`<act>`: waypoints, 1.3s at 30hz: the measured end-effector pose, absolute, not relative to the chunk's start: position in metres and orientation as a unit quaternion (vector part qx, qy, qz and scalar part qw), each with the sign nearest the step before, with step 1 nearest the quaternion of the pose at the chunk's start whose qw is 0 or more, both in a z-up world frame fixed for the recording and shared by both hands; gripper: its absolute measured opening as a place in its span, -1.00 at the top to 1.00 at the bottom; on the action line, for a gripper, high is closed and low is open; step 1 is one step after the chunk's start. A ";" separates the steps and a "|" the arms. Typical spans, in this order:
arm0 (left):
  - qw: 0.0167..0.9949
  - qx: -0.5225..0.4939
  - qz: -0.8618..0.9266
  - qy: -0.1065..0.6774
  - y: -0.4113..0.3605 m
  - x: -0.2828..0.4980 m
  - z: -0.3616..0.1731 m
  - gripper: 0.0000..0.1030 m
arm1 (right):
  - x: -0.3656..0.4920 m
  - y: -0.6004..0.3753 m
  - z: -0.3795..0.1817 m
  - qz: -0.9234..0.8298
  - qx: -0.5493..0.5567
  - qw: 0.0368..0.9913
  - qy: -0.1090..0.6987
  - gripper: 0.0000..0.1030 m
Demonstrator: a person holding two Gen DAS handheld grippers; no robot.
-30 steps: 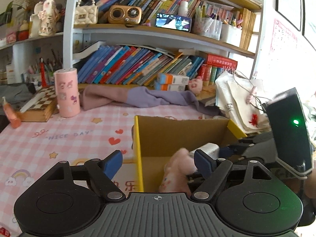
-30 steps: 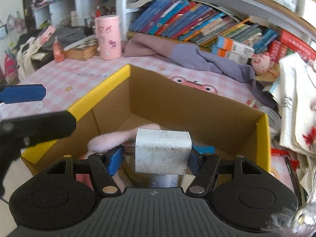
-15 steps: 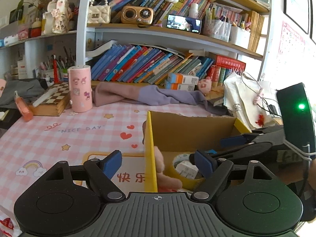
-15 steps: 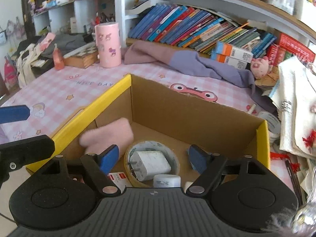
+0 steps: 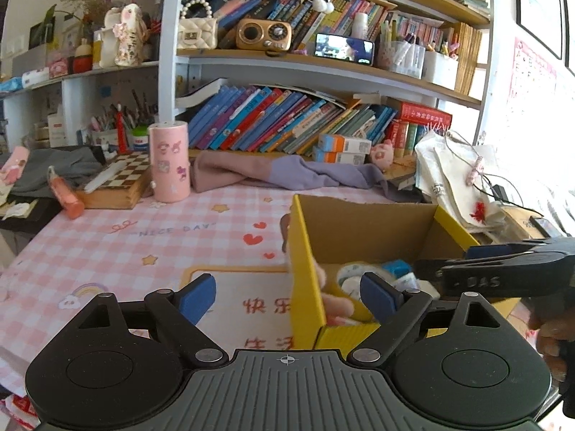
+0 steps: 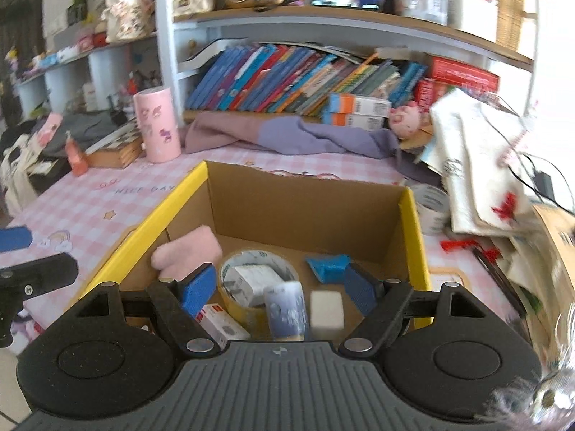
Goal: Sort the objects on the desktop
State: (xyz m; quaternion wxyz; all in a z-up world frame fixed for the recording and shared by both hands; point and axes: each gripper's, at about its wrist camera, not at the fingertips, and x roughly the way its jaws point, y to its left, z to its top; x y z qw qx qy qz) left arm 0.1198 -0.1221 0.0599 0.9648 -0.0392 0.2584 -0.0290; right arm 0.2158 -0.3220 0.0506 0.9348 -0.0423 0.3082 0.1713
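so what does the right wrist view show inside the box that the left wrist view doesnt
Only the right wrist view looks down into the cardboard box: the white charger lying inside the tape roll, a white block, a blue-patterned tube and a red and white packet.

Only the left wrist view shows the box's yellow outer wall and the right gripper from the side.

Both show the pink plush at the box's left wall, the tape roll, the pink canister and both grippers open and empty.
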 end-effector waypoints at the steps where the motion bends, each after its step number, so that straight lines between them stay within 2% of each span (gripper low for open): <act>1: 0.965 -0.039 -0.027 0.259 -0.118 0.116 0.060 -0.77 | 0.210 -0.323 0.051 0.166 -0.035 0.936 0.307 -0.49; 7: 0.965 -0.024 0.006 0.260 -0.100 0.096 0.058 -0.85 | 0.173 -0.321 0.047 0.136 -0.004 0.942 0.305 -0.50; 20: 0.961 -0.009 0.017 0.276 -0.072 0.043 0.047 -0.86 | 0.090 -0.279 0.038 0.128 -0.001 0.939 0.318 -0.54; 26: 0.958 0.035 0.026 0.284 -0.072 0.024 0.041 -0.86 | 0.059 -0.267 0.035 0.114 -0.011 0.940 0.321 -0.54; 31: 0.958 0.028 0.021 0.285 -0.061 0.012 0.041 -0.97 | 0.043 -0.261 0.032 0.105 -0.005 0.940 0.324 -0.56; 39: 0.958 0.036 0.010 0.284 -0.052 -0.002 0.041 -0.99 | 0.026 -0.250 0.030 0.098 0.004 0.938 0.332 -0.56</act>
